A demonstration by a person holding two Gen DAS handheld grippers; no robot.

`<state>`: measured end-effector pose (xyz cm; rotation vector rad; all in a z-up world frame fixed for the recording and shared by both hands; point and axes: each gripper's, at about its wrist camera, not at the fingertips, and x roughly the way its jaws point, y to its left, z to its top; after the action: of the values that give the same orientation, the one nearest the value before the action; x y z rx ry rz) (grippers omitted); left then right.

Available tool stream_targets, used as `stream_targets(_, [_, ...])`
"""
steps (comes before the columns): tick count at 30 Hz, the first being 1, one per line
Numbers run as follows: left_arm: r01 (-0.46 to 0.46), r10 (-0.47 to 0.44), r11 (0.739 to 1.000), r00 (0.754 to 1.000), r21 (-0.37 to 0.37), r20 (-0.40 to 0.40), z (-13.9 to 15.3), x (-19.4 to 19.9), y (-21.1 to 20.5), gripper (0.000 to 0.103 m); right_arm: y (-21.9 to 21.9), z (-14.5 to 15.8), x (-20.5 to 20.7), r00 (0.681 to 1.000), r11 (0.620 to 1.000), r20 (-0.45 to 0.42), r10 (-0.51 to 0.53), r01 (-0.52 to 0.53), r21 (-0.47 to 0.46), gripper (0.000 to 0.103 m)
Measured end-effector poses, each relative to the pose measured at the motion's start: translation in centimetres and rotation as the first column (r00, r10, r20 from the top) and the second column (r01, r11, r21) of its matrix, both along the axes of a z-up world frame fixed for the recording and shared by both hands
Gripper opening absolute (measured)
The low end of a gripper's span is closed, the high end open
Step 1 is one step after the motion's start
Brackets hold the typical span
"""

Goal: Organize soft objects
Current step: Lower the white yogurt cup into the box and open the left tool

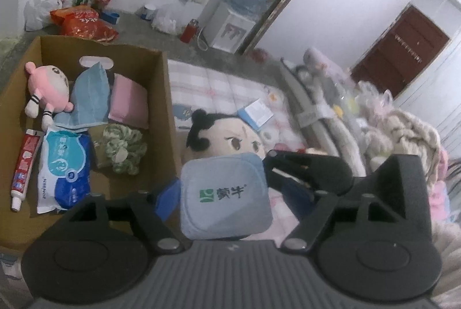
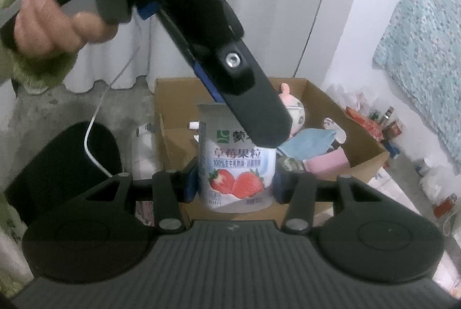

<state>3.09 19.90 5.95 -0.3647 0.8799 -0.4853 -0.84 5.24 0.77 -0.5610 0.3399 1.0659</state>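
Note:
A strawberry yogurt cup (image 2: 236, 165) stands upright between the pads of my right gripper (image 2: 234, 182), which is shut on its sides. My left gripper (image 1: 223, 193) is closed on the cup's foil lid (image 1: 224, 196) from above; in the right wrist view its finger (image 2: 253, 107) reaches down onto the cup's rim. Behind the cup is an open cardboard box (image 1: 161, 96) holding a pink plush doll (image 1: 49, 87), a blue cloth (image 1: 89, 96), a pink cloth (image 1: 129, 100), a green knit bundle (image 1: 124, 147), a wipes pack (image 1: 64, 168) and a toothpaste tube (image 1: 24, 165). A black-haired plush doll (image 1: 227, 136) lies on the bed beside the box.
A checked quilt (image 1: 219, 87) covers the bed, with rolled bedding and yarn (image 1: 403, 130) at the right. A water dispenser (image 1: 233, 24), red bags (image 1: 83, 24) and bottles stand along the far wall. A black bin (image 2: 63, 165) sits left of the box.

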Motion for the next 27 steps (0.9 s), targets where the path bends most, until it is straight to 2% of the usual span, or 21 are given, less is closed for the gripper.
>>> stream_targets(4, [-0.001,0.002,0.999,1.000,0.053,-0.021,-0.4,0.3,0.0,0.063,0.1,-0.3,-0.1,1.000,1.000,0.004,0.000,0.000,-0.010,0.046])
stream_targets(13, [-0.019,0.022,0.999,0.998,0.051,-0.061,-0.9,1.2,1.2,0.062,1.1,-0.8,0.6,0.999,1.000,0.034,0.029,-0.029,0.003,0.046])
stream_targets(19, [-0.062,0.064,0.997,0.997,0.051,-0.036,-0.8,1.6,2.0,0.061,1.8,-0.8,1.9,1.000,0.999,0.011,0.018,-0.018,0.032,0.047])
stream_targets(20, [-0.072,0.074,0.996,0.997,0.048,-0.038,-0.9,1.9,2.2,0.061,1.9,-0.8,2.1,1.000,0.999,0.010,0.008,-0.008,0.034,0.048])
stream_targets(22, [-0.090,0.092,0.995,0.995,0.054,-0.049,-1.2,2.5,2.5,0.061,1.7,-0.7,2.3,1.000,0.999,0.005,-0.008,0.008,0.040,0.059])
stream_targets(27, [-0.136,0.143,0.988,0.985,0.074,-0.096,-3.1,4.4,3.5,0.061,-0.4,-0.9,2.9,0.996,0.994,-0.047,-0.076,0.079,0.077,0.062])
